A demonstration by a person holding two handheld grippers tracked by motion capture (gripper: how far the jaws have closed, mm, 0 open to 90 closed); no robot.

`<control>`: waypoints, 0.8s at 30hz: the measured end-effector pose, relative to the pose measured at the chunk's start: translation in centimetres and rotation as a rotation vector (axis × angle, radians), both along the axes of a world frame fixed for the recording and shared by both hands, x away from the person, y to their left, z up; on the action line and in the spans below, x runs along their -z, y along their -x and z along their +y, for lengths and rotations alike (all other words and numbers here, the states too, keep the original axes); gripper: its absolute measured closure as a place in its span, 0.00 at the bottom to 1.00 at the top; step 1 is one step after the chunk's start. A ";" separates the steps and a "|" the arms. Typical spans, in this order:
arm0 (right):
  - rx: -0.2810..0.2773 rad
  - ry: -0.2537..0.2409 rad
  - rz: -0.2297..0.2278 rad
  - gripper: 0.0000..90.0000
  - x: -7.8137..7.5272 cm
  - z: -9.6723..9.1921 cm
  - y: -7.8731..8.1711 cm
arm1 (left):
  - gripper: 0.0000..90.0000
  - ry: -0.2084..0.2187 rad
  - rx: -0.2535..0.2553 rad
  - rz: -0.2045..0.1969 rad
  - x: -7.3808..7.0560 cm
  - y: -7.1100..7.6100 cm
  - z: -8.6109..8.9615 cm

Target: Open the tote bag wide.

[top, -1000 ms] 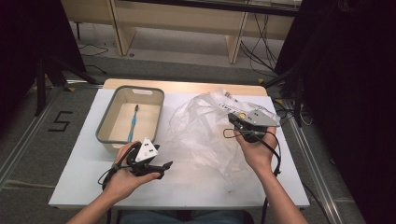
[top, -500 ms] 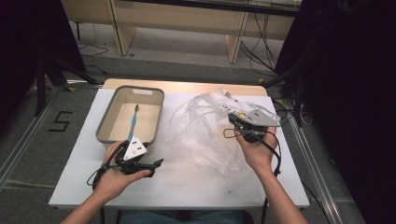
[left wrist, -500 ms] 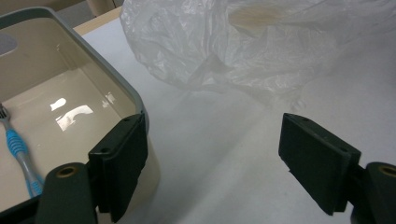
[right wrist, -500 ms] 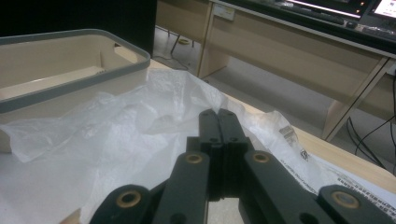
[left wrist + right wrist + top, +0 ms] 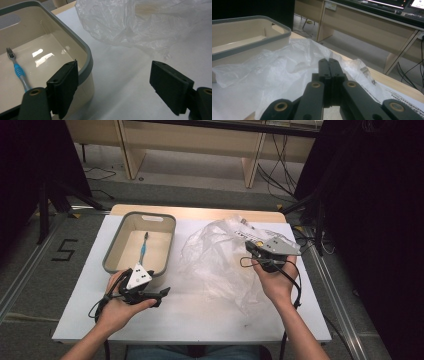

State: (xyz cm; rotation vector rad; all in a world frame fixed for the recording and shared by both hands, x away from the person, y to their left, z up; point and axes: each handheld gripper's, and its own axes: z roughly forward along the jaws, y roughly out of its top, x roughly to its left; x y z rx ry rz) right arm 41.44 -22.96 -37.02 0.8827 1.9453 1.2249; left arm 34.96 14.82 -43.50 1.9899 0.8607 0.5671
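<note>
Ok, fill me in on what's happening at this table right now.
A person sits at a white table with a gripper in each hand. The right gripper has its fingers closed, over a crumpled clear plastic bag; whether it pinches the film I cannot tell. The left gripper is open and holds nothing, beside the near corner of a grey-rimmed beige bin. A blue toothbrush lies in the bin.
</note>
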 end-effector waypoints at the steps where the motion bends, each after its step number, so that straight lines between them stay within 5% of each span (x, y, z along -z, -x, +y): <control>1: 0.000 0.000 0.000 1.00 0.0 0.0 0.0 | 0.26 0.000 0.000 0.000 0.0 0.0 0.0; 24: -0.001 -0.002 0.001 1.00 0.0 -0.2 0.0 | 0.26 -0.007 -0.038 -0.004 -0.2 -0.3 0.5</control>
